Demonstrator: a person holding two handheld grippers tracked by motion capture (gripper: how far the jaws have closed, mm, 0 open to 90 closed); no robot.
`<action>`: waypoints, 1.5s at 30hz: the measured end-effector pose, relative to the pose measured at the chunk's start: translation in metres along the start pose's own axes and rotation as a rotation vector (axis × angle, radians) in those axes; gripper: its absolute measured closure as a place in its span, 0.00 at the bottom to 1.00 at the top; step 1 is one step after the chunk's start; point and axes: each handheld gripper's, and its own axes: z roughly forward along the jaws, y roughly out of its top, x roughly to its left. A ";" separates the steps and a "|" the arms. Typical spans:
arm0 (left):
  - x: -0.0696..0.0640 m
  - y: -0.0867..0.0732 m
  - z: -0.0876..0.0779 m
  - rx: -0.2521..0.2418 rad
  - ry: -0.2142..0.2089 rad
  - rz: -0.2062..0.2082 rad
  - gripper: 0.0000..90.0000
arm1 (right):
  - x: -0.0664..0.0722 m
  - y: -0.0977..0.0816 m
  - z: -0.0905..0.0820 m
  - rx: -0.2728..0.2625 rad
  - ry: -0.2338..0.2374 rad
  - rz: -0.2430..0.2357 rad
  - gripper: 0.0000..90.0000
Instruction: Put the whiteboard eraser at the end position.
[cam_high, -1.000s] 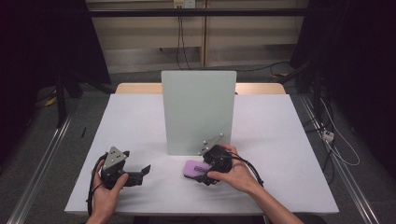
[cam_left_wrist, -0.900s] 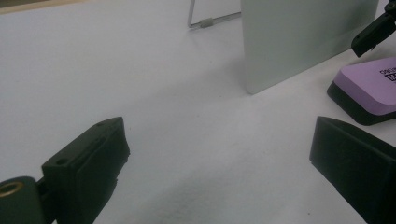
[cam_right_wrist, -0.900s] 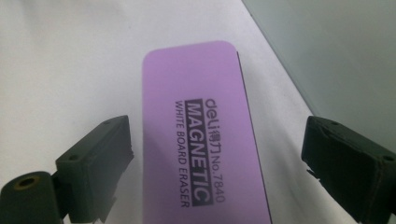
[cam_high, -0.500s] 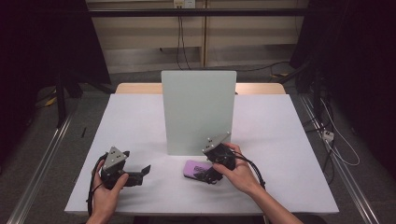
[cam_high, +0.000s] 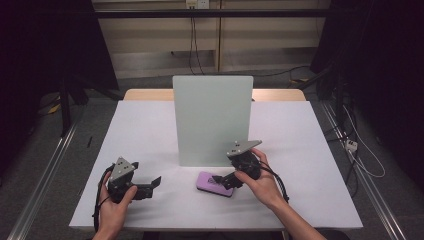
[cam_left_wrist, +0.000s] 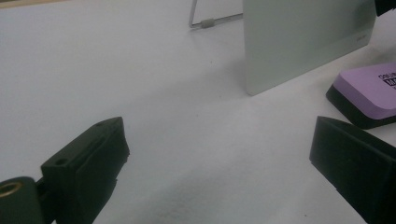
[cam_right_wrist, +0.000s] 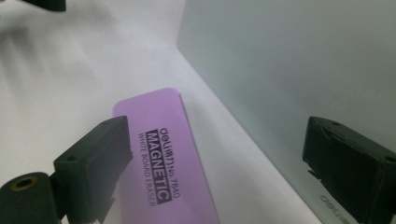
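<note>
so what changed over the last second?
Little. The right gripper shifted slightly over the purple eraser, jaws open and nothing gripped. The left gripper, the eraser and the standing whiteboard stayed put.

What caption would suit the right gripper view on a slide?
Open right tongs poised over a purple eraser lying beside an upright whiteboard.
</note>
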 end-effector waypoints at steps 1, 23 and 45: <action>0.000 0.000 0.000 -0.002 -0.002 -0.001 0.05 | -0.002 -0.001 -0.002 -0.011 -0.003 0.013 0.09; 0.001 0.000 -0.001 -0.019 0.004 -0.025 0.05 | -0.016 -0.030 -0.039 -0.156 -0.175 0.100 0.12; 0.002 0.004 0.001 -0.029 0.018 -0.031 0.04 | -0.029 -0.066 -0.078 -0.231 -0.286 0.180 0.13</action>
